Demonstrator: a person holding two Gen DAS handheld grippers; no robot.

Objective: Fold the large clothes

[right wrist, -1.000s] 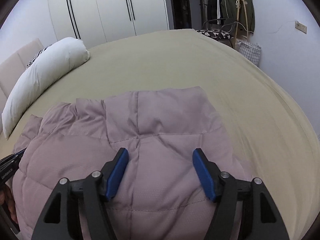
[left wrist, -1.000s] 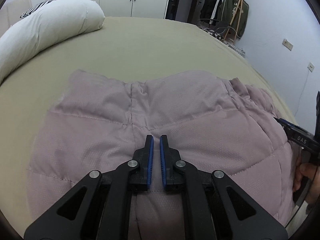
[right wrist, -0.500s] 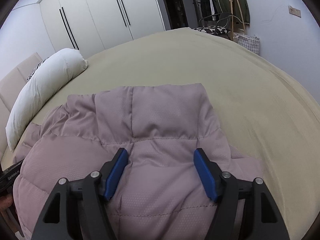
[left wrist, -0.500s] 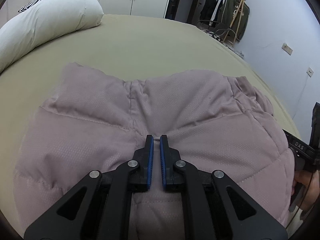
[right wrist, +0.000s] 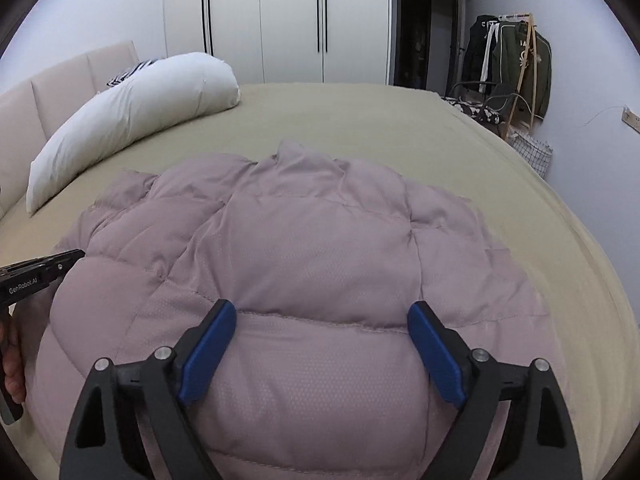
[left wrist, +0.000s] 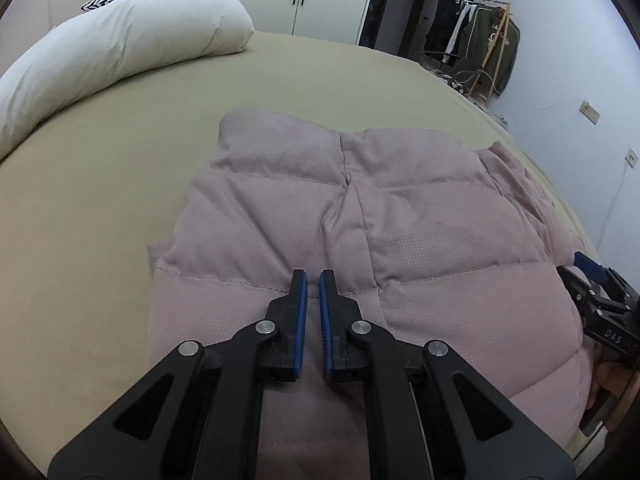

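Observation:
A mauve quilted puffer jacket (left wrist: pixel 400 240) lies folded on the olive bed; it also shows in the right wrist view (right wrist: pixel 312 248). My left gripper (left wrist: pixel 313 280) hovers over its near part with jaws nearly together and nothing visibly between them. My right gripper (right wrist: pixel 322 316) is open, its blue pads either side of a puffy fold near the front edge. The right gripper shows at the right edge of the left wrist view (left wrist: pixel 600 300); the left gripper shows at the left edge of the right wrist view (right wrist: pixel 44 268).
A long white pillow (left wrist: pixel 108 56) lies at the far left of the bed (left wrist: pixel 100 208), with a beige headboard (right wrist: pixel 60 84) behind. White wardrobes (right wrist: pixel 280 20) line the back wall. A clothes rack (right wrist: pixel 516 68) and basket (right wrist: pixel 532 152) stand at the right.
Both grippers pulled back and swung; the jacket now lies further off and more to the right in the left view. The right gripper stayed open, the left stayed shut.

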